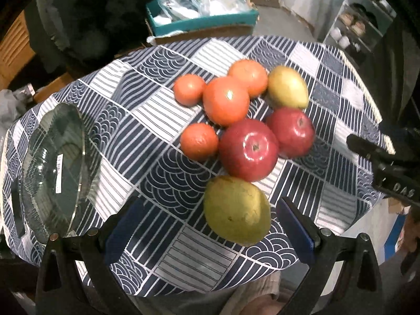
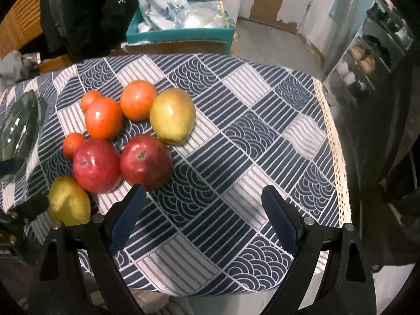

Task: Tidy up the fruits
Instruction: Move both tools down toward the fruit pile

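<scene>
A cluster of fruit lies on the patterned tablecloth (image 1: 162, 110): several oranges (image 1: 225, 101), two red apples (image 1: 248, 149), a far pear (image 1: 287, 88) and a near yellow-green pear (image 1: 236, 214). A clear glass bowl (image 1: 56, 170) stands at the left. My left gripper (image 1: 210, 225) is open and empty, the near pear lying between its fingers. My right gripper (image 2: 203, 212) is open and empty over bare cloth, right of the apples (image 2: 145, 161). The near pear (image 2: 69, 200), the far pear (image 2: 173, 115) and the bowl (image 2: 19, 126) also show in the right wrist view.
A teal box (image 1: 202, 21) with plastic bags stands behind the table. A lace-trimmed table edge (image 2: 338, 152) runs along the right. Shelves (image 2: 372, 52) with items stand at the far right. The other gripper's black body (image 1: 388, 168) shows at the left view's right edge.
</scene>
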